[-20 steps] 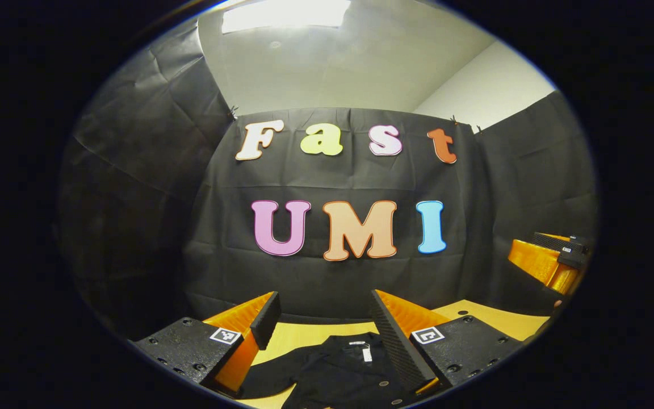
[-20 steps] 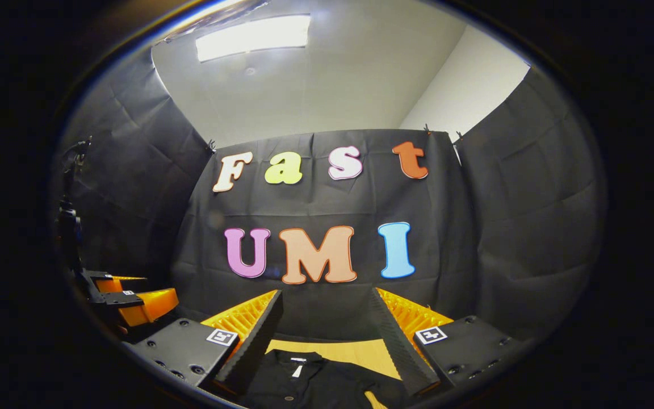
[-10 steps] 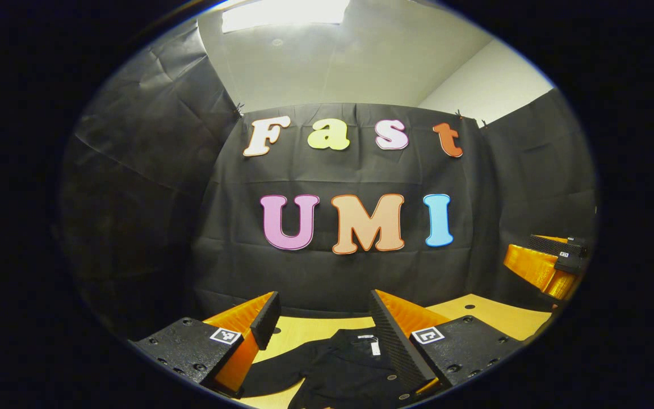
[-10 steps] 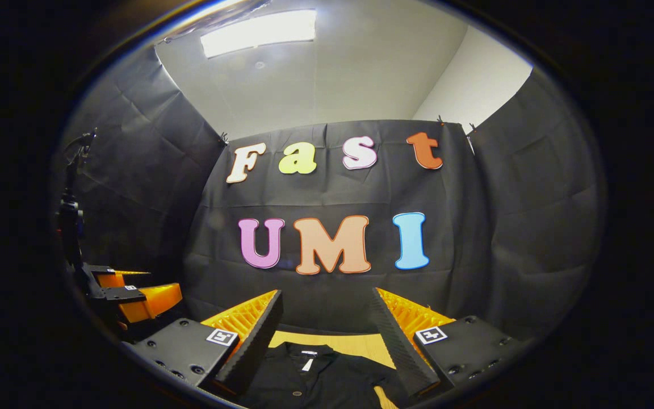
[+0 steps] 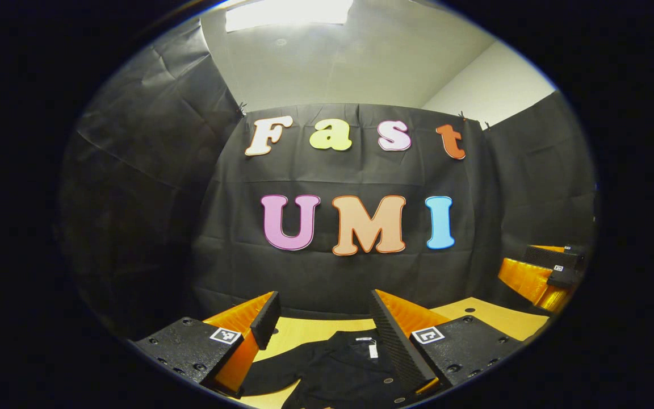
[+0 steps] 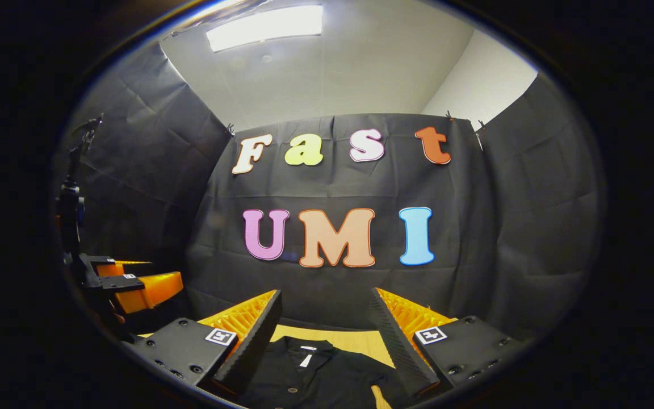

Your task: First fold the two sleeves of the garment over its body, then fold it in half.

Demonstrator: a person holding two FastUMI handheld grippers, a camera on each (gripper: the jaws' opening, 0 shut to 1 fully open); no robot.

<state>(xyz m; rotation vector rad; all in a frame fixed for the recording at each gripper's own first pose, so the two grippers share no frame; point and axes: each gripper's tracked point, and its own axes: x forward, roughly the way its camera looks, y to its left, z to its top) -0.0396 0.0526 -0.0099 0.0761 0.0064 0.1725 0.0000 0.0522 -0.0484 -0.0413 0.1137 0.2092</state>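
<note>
2 grippers hang above a table (image 5: pixel 491 318) with their fingers spread wide and nothing between them.

At the bottom of the left gripper view, the left gripper (image 5: pixel 322 318) has its 2 fingers (image 5: pixel 264 321) well apart. Between and below them lies the shirt (image 5: pixel 338 369), a black garment spread flat on the light wood table. Its collar, with a small white tag, sits at bottom centre, pointing toward the booth wall (image 5: pixel 349 272). 1 sleeve (image 5: pixel 273 375) stretches out to the lower left, unfolded. A few buttons dot the front near the right finger. At the right edge of the frame, the right gripper (image 5: pixel 543 270) is partly visible, above the table's far corner.

At the bottom of the right gripper view, the right gripper (image 6: pixel 327 324) is likewise parted, touching nothing. The shirt (image 6: pixel 315 378) fills the gap below, collar at bottom centre, and a wedge of bare table (image 6: pixel 355 341) shows beyond it. The other sleeve (image 6: pixel 386 380) reaches toward the lower right, also unfolded. At the left edge of the frame sits the left gripper (image 6: pixel 134 284), raised off the table.

A ceiling light (image 6: pixel 264 25) glows at the top.
</note>
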